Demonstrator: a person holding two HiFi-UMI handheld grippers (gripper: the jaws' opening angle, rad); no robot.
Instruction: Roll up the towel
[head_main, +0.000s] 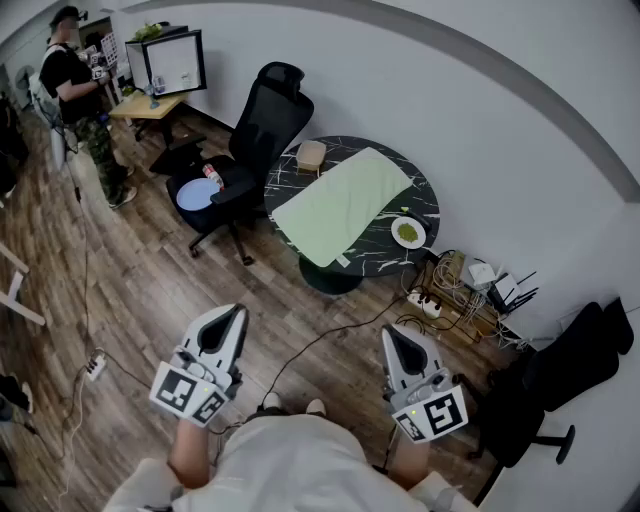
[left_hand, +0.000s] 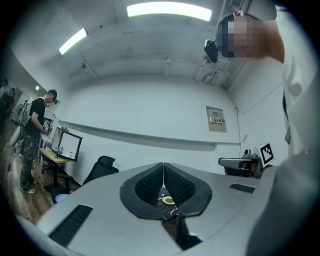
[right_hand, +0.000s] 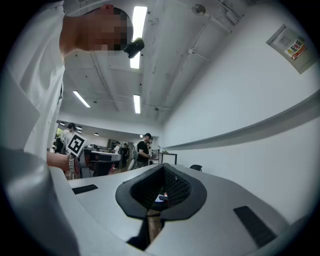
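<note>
A pale green towel (head_main: 343, 205) lies spread flat over a round black marble table (head_main: 425, 195) across the room, one corner hanging over the near rim. My left gripper (head_main: 233, 316) and right gripper (head_main: 390, 336) are held level close to my body, far short of the table, both shut with nothing between the jaws. In the left gripper view the shut jaws (left_hand: 163, 176) leave only a sliver of the table and a plate visible. In the right gripper view the gripper (right_hand: 162, 176) is shut too, pointing toward the far room.
A white plate with green food (head_main: 407, 232) and a small tan box (head_main: 311, 155) sit on the table. A black office chair (head_main: 240, 160) stands left of it. Cables and a power strip (head_main: 425, 303) lie on the wood floor. A person (head_main: 80, 95) stands by a desk far left.
</note>
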